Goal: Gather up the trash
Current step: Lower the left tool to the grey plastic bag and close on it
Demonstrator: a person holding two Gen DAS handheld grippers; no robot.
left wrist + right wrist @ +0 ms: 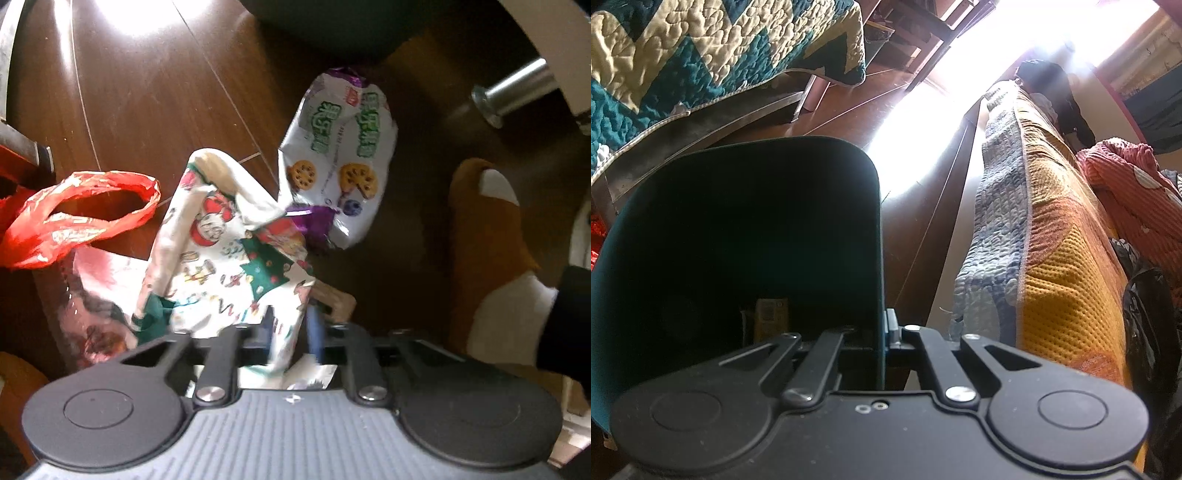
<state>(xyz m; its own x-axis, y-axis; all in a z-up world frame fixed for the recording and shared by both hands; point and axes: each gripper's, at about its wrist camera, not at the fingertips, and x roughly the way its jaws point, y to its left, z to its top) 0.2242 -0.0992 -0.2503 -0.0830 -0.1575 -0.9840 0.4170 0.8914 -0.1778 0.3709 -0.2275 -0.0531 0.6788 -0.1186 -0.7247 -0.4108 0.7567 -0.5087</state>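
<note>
In the left wrist view my left gripper (290, 328) points down at the wooden floor. Its fingers stand partly apart, and a crumpled white wrapper with a Santa and Christmas-tree print (221, 254) runs between them. I see no pad pressing on it. Beyond it lies a white biscuit wrapper with purple ends (340, 155). A red plastic bag (74, 214) and a pink clear wrapper (96, 295) lie to the left. In the right wrist view my right gripper (886, 334) is shut on the side wall of a dark teal bin (738, 221), which has a yellow carton (772, 314) inside.
A person's foot in a brown and white sock (491, 251) stands right of the wrappers. A metal furniture leg (517, 88) is at the upper right. Beside the bin are a quilted bed (701, 55) and a sofa with an orange cover (1052, 240).
</note>
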